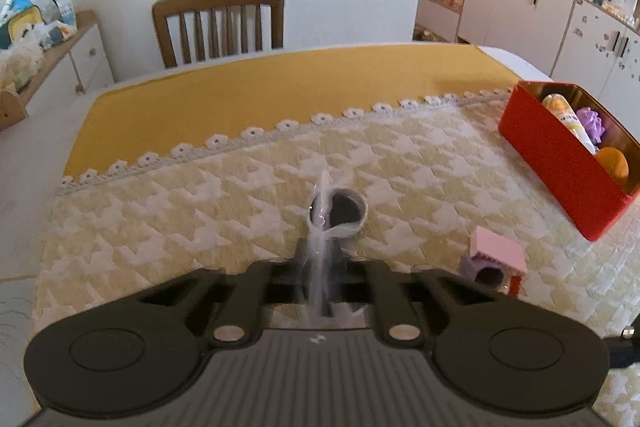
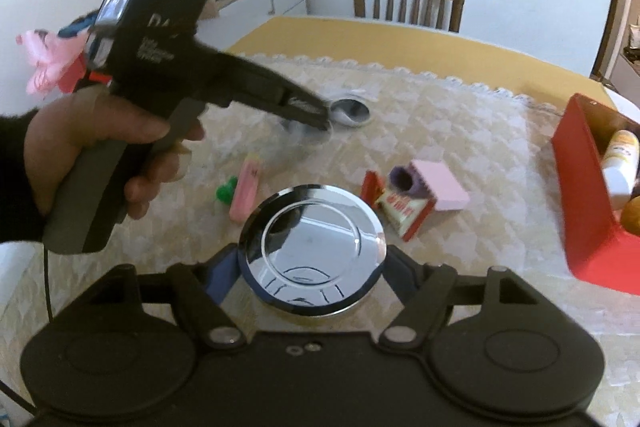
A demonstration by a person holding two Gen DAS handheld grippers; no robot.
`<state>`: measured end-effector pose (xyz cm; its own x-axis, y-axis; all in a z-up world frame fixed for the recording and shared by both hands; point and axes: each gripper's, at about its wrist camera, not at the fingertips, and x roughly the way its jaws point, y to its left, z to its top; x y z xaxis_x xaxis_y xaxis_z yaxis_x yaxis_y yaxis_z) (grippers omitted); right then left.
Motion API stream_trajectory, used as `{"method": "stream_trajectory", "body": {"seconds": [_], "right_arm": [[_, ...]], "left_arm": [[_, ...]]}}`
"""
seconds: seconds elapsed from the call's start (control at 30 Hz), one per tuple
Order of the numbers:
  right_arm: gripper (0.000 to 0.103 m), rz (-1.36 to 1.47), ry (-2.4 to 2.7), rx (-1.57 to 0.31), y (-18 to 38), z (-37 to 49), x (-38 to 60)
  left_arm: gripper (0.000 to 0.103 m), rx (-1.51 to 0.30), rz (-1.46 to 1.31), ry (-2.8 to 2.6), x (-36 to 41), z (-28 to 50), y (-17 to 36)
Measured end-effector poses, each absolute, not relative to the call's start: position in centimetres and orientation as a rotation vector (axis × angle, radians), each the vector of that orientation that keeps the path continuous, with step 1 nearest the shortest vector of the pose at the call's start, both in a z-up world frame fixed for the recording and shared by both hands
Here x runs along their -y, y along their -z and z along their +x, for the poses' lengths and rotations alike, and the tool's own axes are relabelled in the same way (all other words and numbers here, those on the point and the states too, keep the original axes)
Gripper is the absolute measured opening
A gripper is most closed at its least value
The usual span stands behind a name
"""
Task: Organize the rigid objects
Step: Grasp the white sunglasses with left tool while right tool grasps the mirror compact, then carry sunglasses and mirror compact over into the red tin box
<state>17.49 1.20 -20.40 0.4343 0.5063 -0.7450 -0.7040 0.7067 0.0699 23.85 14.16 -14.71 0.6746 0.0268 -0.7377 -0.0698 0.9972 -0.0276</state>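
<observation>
The left gripper is closed on a thin, clear plastic wrapping attached to a small round cup with a dark inside, which sits on the quilted cream cloth. The right gripper holds a shiny round chrome lid between its wide jaws. At the far right stands a red rectangular tin. A pink block lies near the middle.

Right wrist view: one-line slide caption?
Right gripper holds chrome disc; left gripper pinches clear wrap beside small cup.
</observation>
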Motion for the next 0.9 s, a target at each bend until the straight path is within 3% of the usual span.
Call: {"method": "stream_trajectory", "body": {"seconds": [0.9], "right_arm": [[0.076, -0.172, -0.637, -0.715, 13.7, 21.4, 9.7]], "left_arm": [[0.006, -0.779, -0.136, -0.031, -10.8, 22.8, 7.9]]}}
